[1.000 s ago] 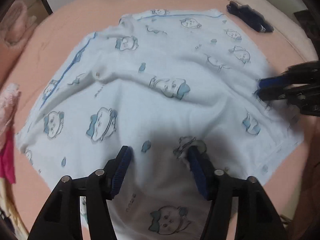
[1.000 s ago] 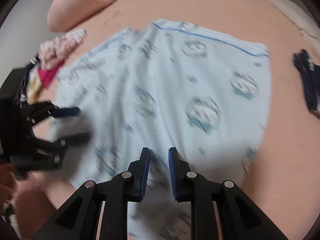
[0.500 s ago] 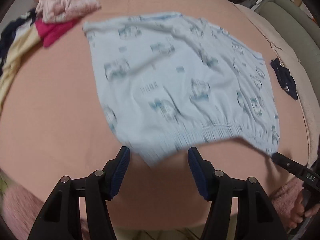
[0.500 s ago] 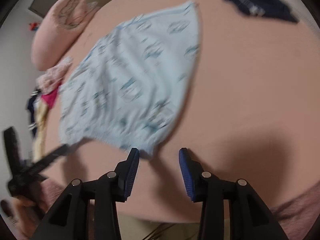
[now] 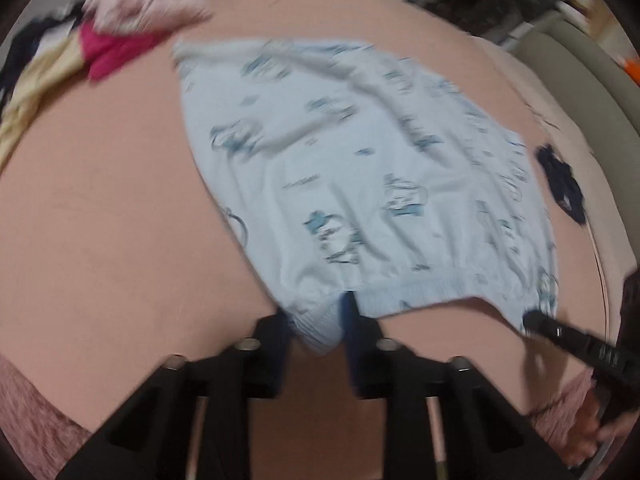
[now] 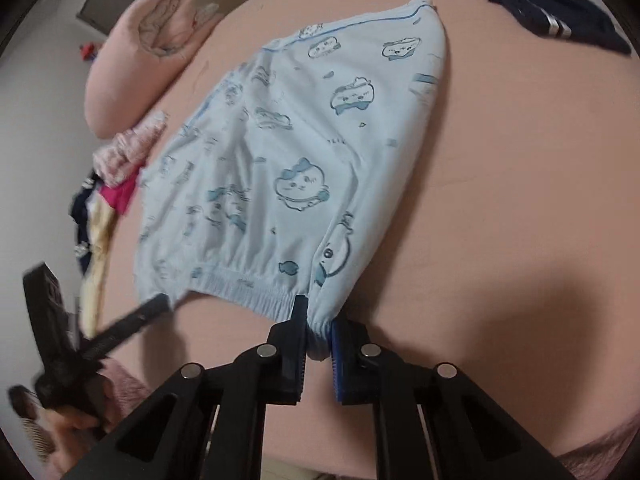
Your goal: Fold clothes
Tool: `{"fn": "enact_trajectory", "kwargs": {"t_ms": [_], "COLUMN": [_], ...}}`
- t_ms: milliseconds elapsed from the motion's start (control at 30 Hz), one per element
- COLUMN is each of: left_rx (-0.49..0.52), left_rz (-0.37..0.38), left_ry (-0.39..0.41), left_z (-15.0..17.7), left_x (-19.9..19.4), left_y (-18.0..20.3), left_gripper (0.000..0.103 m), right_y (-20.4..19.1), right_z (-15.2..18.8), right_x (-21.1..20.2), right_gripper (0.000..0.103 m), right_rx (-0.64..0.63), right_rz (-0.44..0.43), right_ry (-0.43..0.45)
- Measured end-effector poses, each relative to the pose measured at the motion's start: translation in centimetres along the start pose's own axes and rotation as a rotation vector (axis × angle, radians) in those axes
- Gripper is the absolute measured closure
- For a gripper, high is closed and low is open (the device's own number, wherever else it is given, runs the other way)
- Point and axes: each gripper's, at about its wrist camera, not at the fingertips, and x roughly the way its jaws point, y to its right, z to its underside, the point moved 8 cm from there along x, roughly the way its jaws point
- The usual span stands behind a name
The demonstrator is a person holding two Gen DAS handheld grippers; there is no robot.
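A pale blue garment (image 5: 360, 160) (image 6: 280, 152) printed with cartoon animals lies flat on the pink bed, its elastic waistband at the near edge. My left gripper (image 5: 316, 320) is at the waistband's left corner. Its jaws are closing, with the bunched band between the pads and pressed by them. From the right wrist view the left gripper (image 6: 158, 304) shows as a dark tip at that same corner. My right gripper (image 6: 318, 336) has its jaws closing tight on the waistband's right corner, and its tip (image 5: 536, 320) shows in the left wrist view.
A heap of pink, red, yellow and navy clothes (image 5: 112, 32) (image 6: 116, 176) lies beyond the garment's left side. A dark navy garment (image 5: 560, 184) (image 6: 552, 20) lies to its right. A pink pillow (image 6: 136, 60) sits at the far left. The bed sheet (image 5: 100, 200) spreads around.
Both grippers came back from over the garment's middle to its near edge. Half a second ago they stood open just short of the waistband; now each has closed on a corner of it.
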Motion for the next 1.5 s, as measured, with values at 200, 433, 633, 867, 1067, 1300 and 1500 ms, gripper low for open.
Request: {"fn": "enact_trajectory", "kwargs": {"t_ms": [200,433,633,867,1067,1300,1500], "left_rx": [-0.056,-0.196,-0.067,-0.015,0.077,0.176,0.172], "left_rz": [0.093,0.060,0.088,0.134,0.147,0.124,0.060], "left_ry": [-0.009,0.024,-0.029,0.001,-0.007,-0.096,-0.152], "left_z": [-1.0,-1.3,-1.0,-0.6,0.3,2.6,3.6], "left_x": [-0.5,-1.7,0.9,-1.3,-2.6,-2.0,0.6], "left_y": [-0.6,-3.4,-0.3,0.7,2.9,3.4,2.5], "left_gripper": [0.081,0.040,0.093,0.095,0.095,0.095,0.093], "right_y": [-0.1,-3.0,-6.0,-5.8,-6.1,-5.4,-4.9], "right_z": [0.0,-0.4,-1.9,-1.5,-0.9,2.7,4.5], "right_x": [0.7,4.9,7.5,5.4,2.9,2.7,4.8], "right_gripper": [0.086,0.059,0.096,0.096,0.096,0.096,0.095], "right_rx": [0.055,0.044,-0.023,-0.019,-0.054,-0.078,-0.098], "right_rz": [0.027,0.037,0.021,0.009,-0.013,0.035,0.089], "right_ry": [0.016,0.016,0.014,0.059,0.062,-0.015,-0.070]}}
